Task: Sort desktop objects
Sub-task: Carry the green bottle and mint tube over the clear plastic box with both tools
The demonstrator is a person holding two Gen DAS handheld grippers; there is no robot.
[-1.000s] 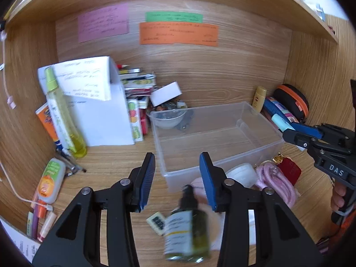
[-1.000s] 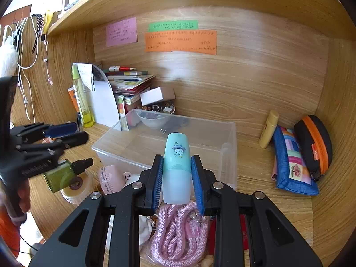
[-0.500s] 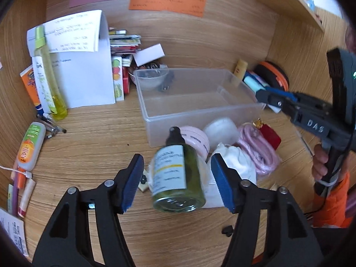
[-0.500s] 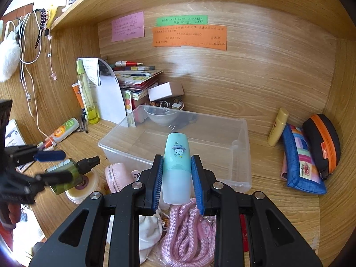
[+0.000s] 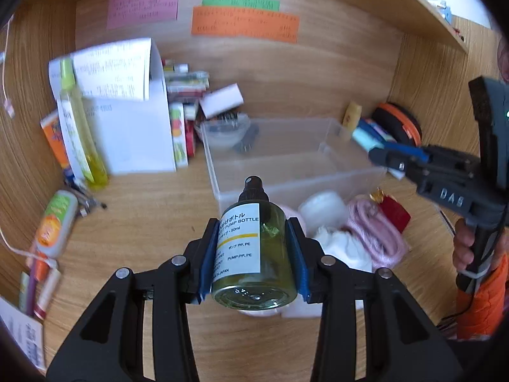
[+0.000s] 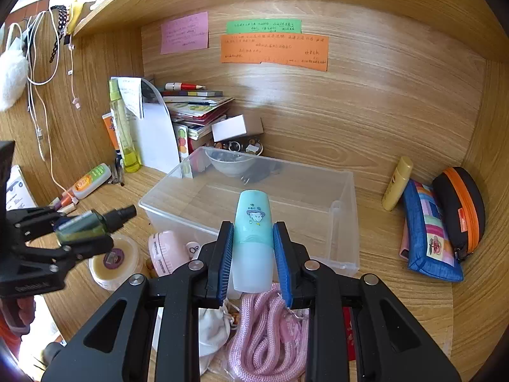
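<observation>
My left gripper (image 5: 254,226) has its jaws closing, and both blue pads press the sides of a green pump bottle (image 5: 254,254) with a white label, nozzle pointing away. The right wrist view shows that same bottle (image 6: 84,224) held above the desk at the left. My right gripper (image 6: 253,227) is shut on a turquoise bottle (image 6: 253,238), upright just before the clear plastic box (image 6: 318,248). In the left wrist view the box (image 5: 318,184) lies ahead, with the right gripper (image 5: 381,156) at its right end.
A pink cord (image 6: 264,334), white pouch (image 6: 213,324), pink round case (image 6: 168,251) and tape roll (image 6: 114,261) lie before the box. A patchwork pencil case (image 6: 426,232), orange-black case (image 6: 461,210) and yellow tube (image 6: 396,181) sit right. Books (image 6: 197,108) and papers stand back left.
The left jaws stood wide around the green bottle half a second ago and now clamp it. The right gripper keeps the turquoise bottle in the same place.
</observation>
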